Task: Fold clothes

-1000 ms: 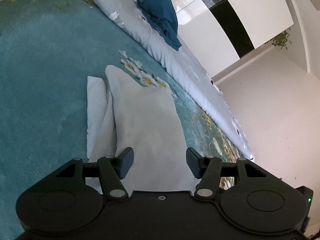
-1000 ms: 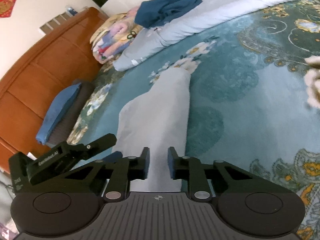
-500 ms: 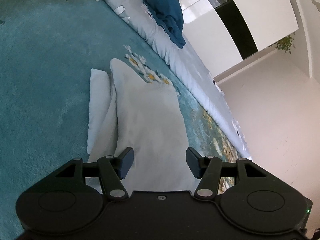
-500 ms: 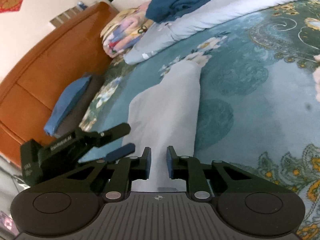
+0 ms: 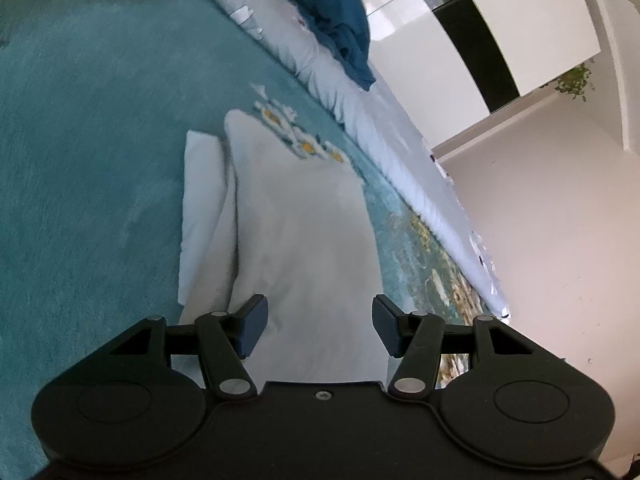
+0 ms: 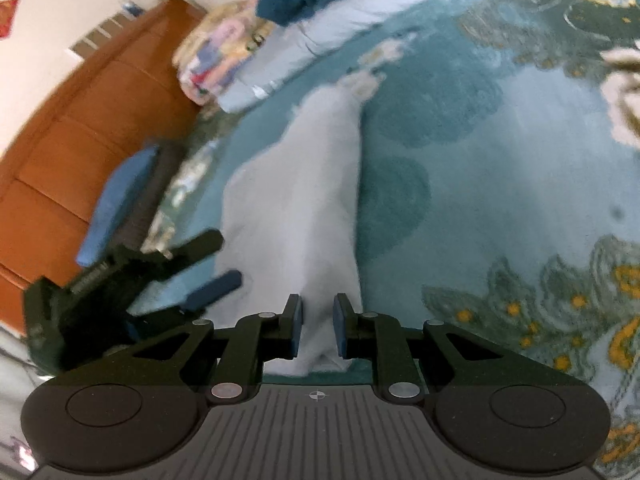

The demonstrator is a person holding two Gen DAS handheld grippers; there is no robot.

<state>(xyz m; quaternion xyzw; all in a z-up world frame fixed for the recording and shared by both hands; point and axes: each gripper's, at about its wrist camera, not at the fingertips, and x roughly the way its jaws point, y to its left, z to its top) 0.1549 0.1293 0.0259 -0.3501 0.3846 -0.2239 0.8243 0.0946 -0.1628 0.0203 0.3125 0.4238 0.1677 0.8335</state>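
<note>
A white garment point(image 5: 304, 232) lies folded lengthwise on the teal flowered bedspread point(image 5: 80, 160), with a narrow folded strip along its left side. My left gripper point(image 5: 318, 320) stands open over the garment's near end, pads apart and clear of the cloth. In the right wrist view the same garment point(image 6: 304, 184) runs away from me as a raised ridge. My right gripper point(image 6: 317, 320) is shut on the garment's near edge, with cloth filling the narrow gap between the pads. The left gripper point(image 6: 212, 266) shows to the left there, open beside the cloth.
A dark blue garment point(image 5: 340, 24) lies crumpled on a rolled pale quilt point(image 5: 360, 120) along the far side of the bed. A flowered pillow point(image 6: 224, 56), a folded blue cloth point(image 6: 116, 204) and the wooden headboard point(image 6: 60, 140) are at the left. White wall and wardrobe stand beyond.
The right wrist view has shifted slightly and is now blurred. The left gripper shows further up and right in it. Neither gripper's jaws have changed, and the garment lies as before.
</note>
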